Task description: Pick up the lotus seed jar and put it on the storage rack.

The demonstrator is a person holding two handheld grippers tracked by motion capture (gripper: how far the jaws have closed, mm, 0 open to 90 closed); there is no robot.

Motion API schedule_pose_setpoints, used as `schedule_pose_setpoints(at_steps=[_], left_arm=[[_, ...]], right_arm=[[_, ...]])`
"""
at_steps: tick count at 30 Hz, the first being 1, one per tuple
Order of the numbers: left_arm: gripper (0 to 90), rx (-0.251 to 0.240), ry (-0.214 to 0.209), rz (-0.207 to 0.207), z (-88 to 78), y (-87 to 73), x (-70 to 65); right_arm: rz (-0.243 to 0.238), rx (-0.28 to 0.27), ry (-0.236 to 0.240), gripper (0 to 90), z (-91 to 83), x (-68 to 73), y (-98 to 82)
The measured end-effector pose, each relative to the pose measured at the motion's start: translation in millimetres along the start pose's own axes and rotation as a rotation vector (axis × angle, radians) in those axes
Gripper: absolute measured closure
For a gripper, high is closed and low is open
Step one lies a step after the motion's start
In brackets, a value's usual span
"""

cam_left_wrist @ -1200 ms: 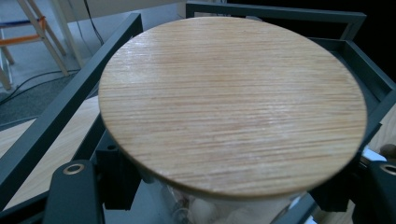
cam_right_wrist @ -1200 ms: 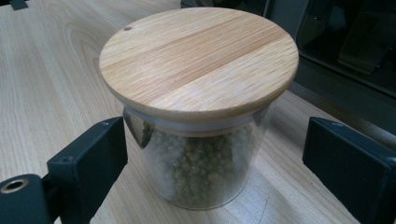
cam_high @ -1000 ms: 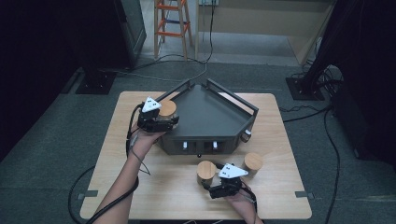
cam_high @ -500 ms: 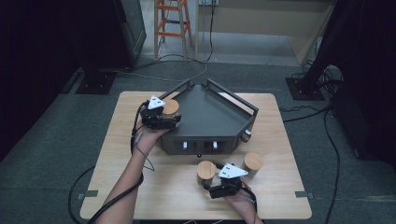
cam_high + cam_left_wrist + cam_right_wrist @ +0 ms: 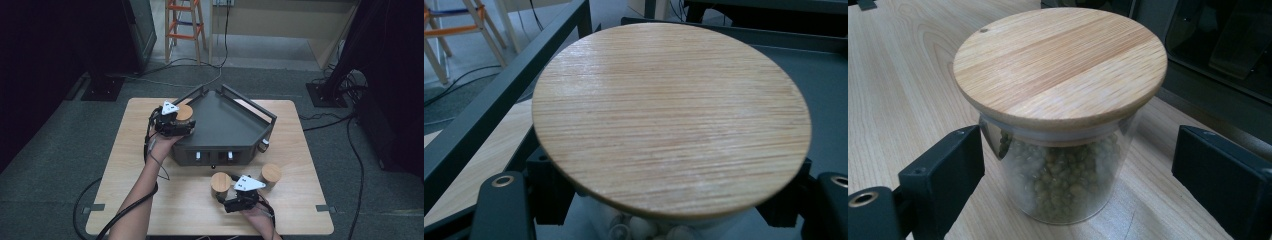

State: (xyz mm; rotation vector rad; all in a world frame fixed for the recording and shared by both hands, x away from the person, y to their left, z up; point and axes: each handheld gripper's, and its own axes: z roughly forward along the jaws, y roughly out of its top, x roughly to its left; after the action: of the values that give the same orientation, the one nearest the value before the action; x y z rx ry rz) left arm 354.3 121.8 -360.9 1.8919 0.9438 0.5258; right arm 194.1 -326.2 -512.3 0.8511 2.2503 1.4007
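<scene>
Carrying its lidded jar (image 5: 184,113) inward over the dark tray's (image 5: 227,120) rim, the left tongs (image 5: 172,122) are clamping it. The right tongs (image 5: 239,197) are gaping around the bean jar (image 5: 1060,125) on the surface (image 5: 165,200).

Premises present as a recording studio or lab: black curtains (image 5: 45,60) enclose a grey carpeted floor (image 5: 60,165), loose cables (image 5: 190,62) run to a stand base (image 5: 102,86), an orange stepladder (image 5: 184,25) stands behind one wooden surface (image 5: 300,210)
</scene>
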Motion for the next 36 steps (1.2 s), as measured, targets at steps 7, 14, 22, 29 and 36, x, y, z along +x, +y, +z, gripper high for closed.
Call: schedule_pose_setpoints(at_steps=[7,14,22,29,36], left_arm=[[25.4,0.008,0.005,0.002,5.9,-0.3,-2.1],[25.4,-0.004,0.003,-0.013,9.8,-3.4,-0.9],[25.4,-0.015,0.013,0.012,11.2,-7.0,-4.4],[25.2,-0.021,0.02,0.0,11.5,-8.9,-6.3],[24.6,-0.021,0.011,-0.012,10.8,-9.2,-4.1]], right_arm=[[-0.001,0.002,-0.001,6.5,-0.1,0.4,0.3],[-0.003,0.002,-0.001,6.5,0.1,0.6,0.4],[-0.01,0.002,-0.002,6.5,0.5,1.1,0.6],[-0.011,0.003,-0.005,6.5,0.8,1.9,0.8],[-0.009,0.004,-0.003,6.5,0.9,1.5,1.0]])
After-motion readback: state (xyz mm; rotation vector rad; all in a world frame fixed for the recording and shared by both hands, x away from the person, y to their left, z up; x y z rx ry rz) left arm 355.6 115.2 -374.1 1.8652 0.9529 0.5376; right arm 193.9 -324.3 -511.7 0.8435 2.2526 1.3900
